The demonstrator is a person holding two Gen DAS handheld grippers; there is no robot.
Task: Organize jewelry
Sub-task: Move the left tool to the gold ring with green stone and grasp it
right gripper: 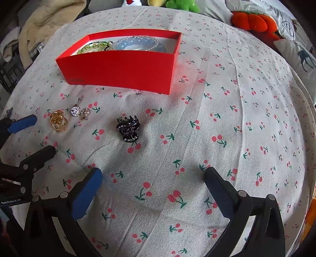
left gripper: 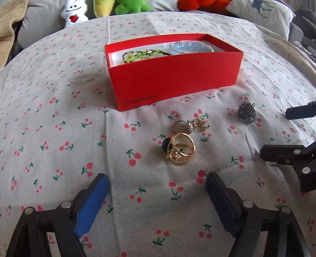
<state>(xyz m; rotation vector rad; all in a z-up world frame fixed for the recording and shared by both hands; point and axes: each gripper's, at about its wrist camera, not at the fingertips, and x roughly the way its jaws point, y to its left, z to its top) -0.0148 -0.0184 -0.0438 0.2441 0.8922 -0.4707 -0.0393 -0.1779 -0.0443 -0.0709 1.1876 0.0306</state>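
The gold ring [left gripper: 180, 148] lies on its side on the cherry-print bedsheet [left gripper: 59, 138], its band opening facing up and toward the camera, dark stone to the left. Smaller rings [left gripper: 195, 124] sit just behind it, a dark hair claw [right gripper: 129, 128] off to the right. The red box [left gripper: 173, 71] beyond runs left-right, holding bracelets [left gripper: 146, 55]. Left gripper [left gripper: 158, 197] and right gripper [right gripper: 153, 189] both stand apart, empty.

A pale cloth printed with small red cherries [left gripper: 59, 128] covers the whole surface and shows straight fold creases. Along its far edge sit soft toys: a white plush figure with a red heart [left gripper: 74, 12], a green one [left gripper: 131, 7] and an orange one [right gripper: 254, 20], beside a pillow with a deer print [right gripper: 302, 56]. A beige blanket [right gripper: 49, 21] lies heaped at the far left, and soft daylight falls evenly over everything.
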